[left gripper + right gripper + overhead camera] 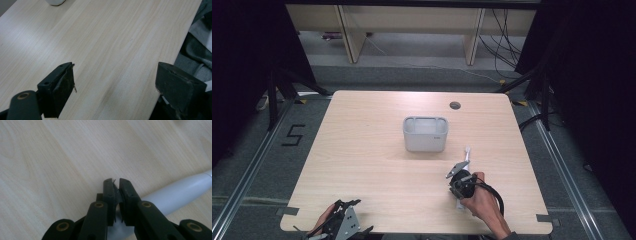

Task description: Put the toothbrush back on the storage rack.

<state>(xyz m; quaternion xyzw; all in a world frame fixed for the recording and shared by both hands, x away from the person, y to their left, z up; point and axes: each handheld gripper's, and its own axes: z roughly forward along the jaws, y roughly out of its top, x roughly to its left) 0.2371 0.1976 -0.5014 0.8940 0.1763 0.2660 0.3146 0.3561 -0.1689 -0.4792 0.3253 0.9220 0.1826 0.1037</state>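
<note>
Right gripper point(115, 181): fingers closed, over slim white plastic toothbrush-like handle point(180, 192).
Left gripper point(115, 82): fingers open, empty, over pale wooden worktop point(105, 37).

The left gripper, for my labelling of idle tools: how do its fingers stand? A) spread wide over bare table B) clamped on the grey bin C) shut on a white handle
A: the left gripper has its fingers wide apart over the bare table.
</note>
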